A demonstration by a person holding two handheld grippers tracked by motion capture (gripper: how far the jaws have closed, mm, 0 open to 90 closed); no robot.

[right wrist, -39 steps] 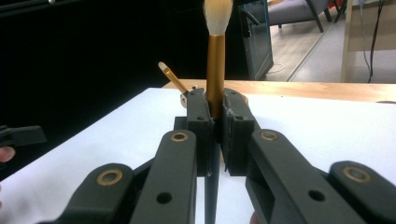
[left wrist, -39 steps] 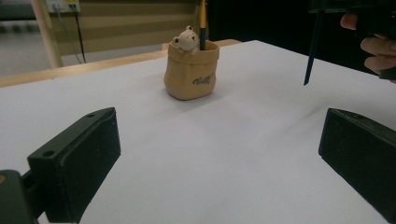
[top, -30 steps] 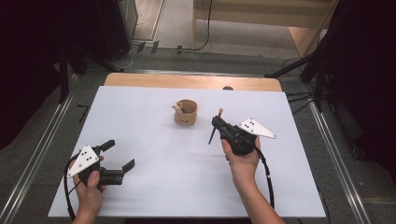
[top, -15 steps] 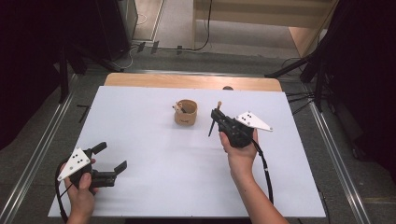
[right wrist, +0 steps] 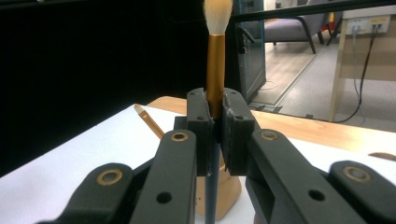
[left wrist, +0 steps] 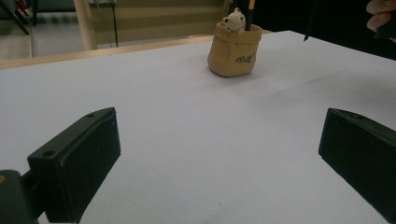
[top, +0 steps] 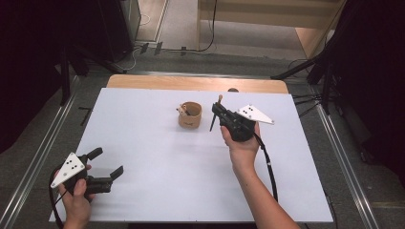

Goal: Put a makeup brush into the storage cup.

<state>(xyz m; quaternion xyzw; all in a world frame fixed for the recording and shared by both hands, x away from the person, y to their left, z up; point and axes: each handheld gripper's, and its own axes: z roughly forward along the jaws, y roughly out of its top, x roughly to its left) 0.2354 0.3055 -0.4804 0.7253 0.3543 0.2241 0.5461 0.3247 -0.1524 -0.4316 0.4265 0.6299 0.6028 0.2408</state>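
A slim brush point(right wrist: 215, 56) is clamped between the closed jaws of the right gripper point(top: 218, 113), held upright just to the right of a small holder point(top: 190, 114) near the middle of the white table point(top: 143, 191). In the right gripper view a smooth golden ferrule is seen rising above the jaws to a tuft of pale, soft bristles, while a dark, thin handle hangs below them. The holder is shaped like a squat tan sack with a matte surface, dark lettering on its side and a little white bear figure point(left wrist: 232, 20) at its rim. The left gripper point(top: 104, 164) is held low over the table's near left corner, well apart from the holder, its blocky black jaws spread wide around nothing.
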